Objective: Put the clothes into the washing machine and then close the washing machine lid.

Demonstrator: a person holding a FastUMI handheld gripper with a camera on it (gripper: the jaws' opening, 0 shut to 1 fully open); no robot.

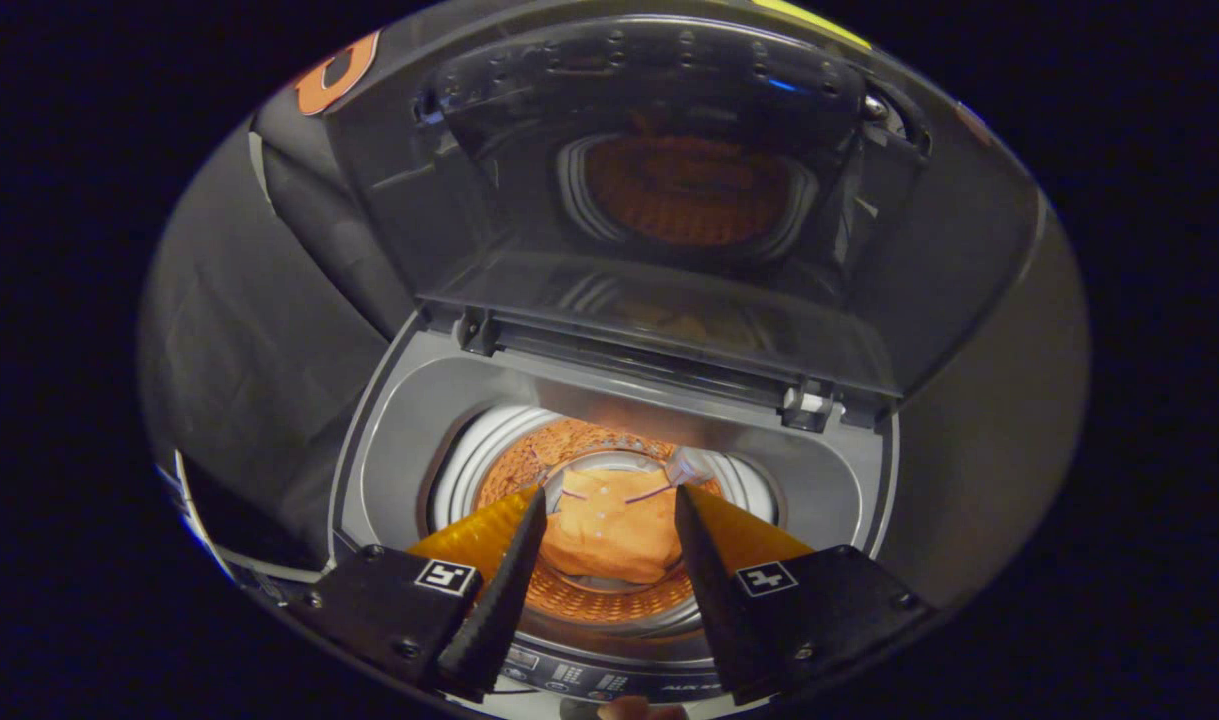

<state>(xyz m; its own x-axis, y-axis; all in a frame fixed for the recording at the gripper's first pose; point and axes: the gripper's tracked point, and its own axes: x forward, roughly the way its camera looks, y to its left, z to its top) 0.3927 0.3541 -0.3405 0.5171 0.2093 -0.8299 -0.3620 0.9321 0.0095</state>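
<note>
Gripper view: gripper point(609, 500) open, two fingers point(504, 570) spread, empty — above one washer point(389, 440). One orange cloth point(609, 535) in drum point(489, 460); one lid point(669, 200) raised.

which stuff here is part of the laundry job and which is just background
Job:
- orange cloth garment, lying in the drum beyond the tongs
- grey top-loading washing machine
- its dark see-through lid, standing open
- black tongs, open, holding nothing

Background:
- black cloth booth wall
</note>
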